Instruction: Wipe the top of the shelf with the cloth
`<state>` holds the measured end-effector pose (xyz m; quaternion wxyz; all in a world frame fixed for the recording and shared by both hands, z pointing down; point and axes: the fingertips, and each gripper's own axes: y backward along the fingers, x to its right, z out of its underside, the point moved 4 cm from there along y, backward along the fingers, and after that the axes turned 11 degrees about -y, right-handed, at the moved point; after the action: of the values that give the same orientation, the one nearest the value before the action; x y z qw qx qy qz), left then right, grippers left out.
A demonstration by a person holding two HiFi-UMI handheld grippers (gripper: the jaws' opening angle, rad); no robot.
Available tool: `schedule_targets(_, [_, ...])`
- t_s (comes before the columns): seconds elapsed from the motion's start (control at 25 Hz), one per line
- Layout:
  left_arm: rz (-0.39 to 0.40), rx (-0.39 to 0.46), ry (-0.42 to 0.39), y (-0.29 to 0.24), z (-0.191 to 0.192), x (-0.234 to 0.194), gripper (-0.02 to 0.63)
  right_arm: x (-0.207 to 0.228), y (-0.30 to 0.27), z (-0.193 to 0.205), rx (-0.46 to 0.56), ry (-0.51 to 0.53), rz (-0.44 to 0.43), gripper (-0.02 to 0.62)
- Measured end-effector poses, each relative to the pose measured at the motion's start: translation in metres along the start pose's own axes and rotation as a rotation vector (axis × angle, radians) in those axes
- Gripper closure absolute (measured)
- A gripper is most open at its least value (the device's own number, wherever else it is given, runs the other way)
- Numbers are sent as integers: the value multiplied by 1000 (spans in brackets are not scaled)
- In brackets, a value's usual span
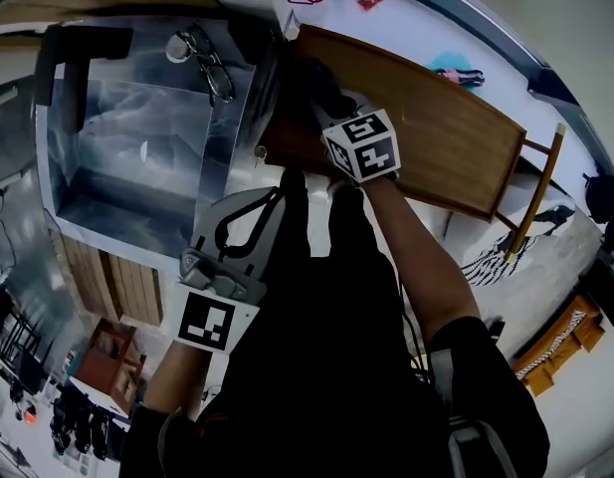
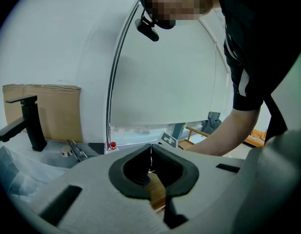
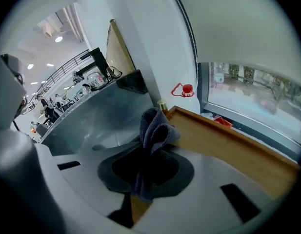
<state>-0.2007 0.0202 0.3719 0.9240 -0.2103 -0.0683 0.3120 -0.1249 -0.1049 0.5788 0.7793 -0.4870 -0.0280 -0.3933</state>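
Pinching the bunched cloth [image 3: 156, 126] in the right gripper's [image 3: 151, 152] jaws at the shelf's [image 3: 228, 140] sink-side end, likely to start wiping there, with the left gripper's [image 2: 151, 152] jaws pressed together, empty, aside.

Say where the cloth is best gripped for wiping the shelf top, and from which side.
Probably by its bunched middle, from above, as the right gripper does: the cloth is folded into a wad sticking out past the jaws, leaving a free end to press on the flat shelf top.
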Motion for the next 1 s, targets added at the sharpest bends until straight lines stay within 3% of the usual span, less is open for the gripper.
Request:
schedule_targets(0.52, [52,-8,-31,-27,-8,14,583,35,10,23,-14,-50,38,549])
schedule_targets(1.0, [129,-5,-78,-68,-32,52,583,89,56,53,-1,-120,95,549])
